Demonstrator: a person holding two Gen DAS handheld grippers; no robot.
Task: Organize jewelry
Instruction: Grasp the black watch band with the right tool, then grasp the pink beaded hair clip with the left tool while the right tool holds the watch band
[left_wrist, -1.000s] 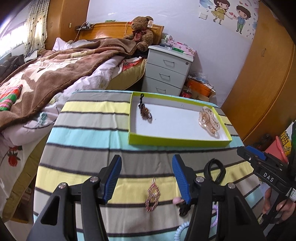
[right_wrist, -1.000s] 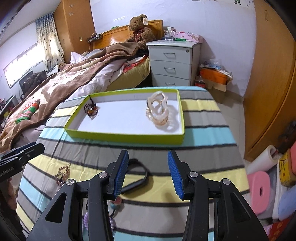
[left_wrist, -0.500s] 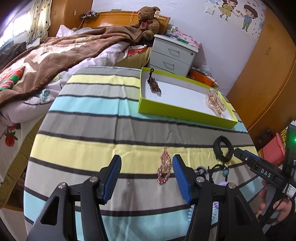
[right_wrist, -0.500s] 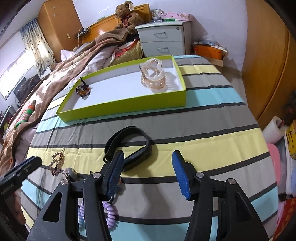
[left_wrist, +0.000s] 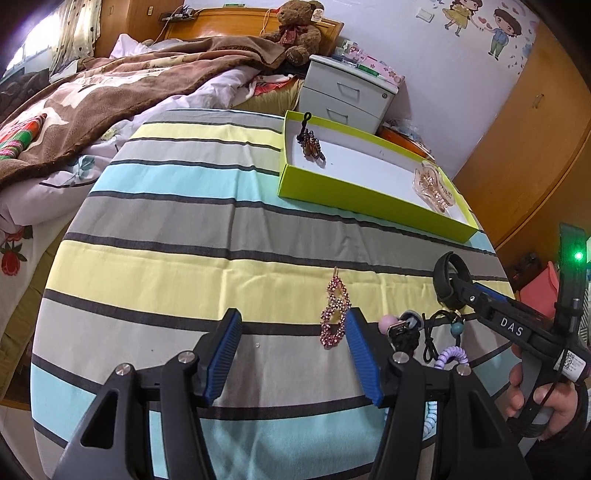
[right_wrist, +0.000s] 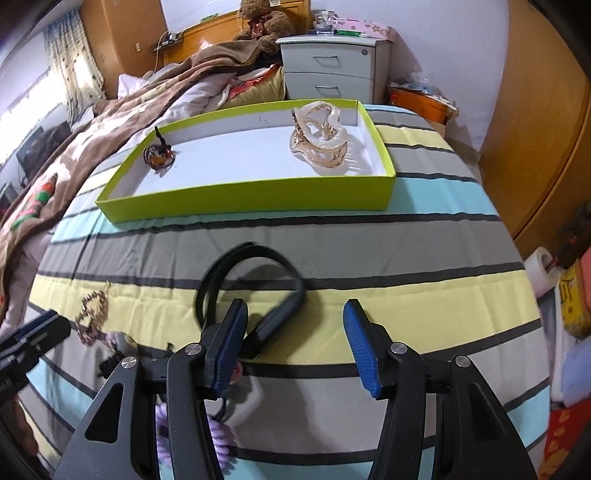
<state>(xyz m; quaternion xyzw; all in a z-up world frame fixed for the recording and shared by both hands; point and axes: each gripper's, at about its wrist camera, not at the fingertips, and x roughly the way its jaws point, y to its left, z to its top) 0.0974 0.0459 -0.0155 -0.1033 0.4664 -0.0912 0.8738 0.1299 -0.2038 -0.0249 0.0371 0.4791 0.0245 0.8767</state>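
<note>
Bedroom desk under a striped cloth (left_wrist: 177, 229), mid-sort. Left tongs (left_wrist: 291, 354) spread wide and empty, hovering low over the near edge with a beaded pink hair clip (left_wrist: 335, 317) just inside the right blade. Right tongs (right_wrist: 295, 347) equally wide and empty, poised over a black bangle-style band (right_wrist: 255, 284) lying flat near the middle of the desk, its thick end reaching between the blades, closest to the left one.

Green tray (right_wrist: 251, 192) parked along the far edge, already holding a brown beaded hair tie (right_wrist: 159, 155) at its left end and a clear amber claw clip (right_wrist: 320, 138) at its right. Still loose near the near edge: a tangle of black cord (left_wrist: 430, 332), a pink bead charm (left_wrist: 388, 322) and a lilac spiral hair tie (left_wrist: 451, 356).

Judged by looks: beaded clip light, thin and stiff, sitting nearly flush on soft cloth, so best pinched across its narrow width at the middle, blades pressed slightly into the fabric. Beads probably slick and easily scuffed; gentle squeeze advised. Black band light and springy, apt to roll or pop free if squeezed across the whole loop; safer taken by one wall at the thick end. Spiral tie stretchy, likely to drag the cord along with it.
</note>
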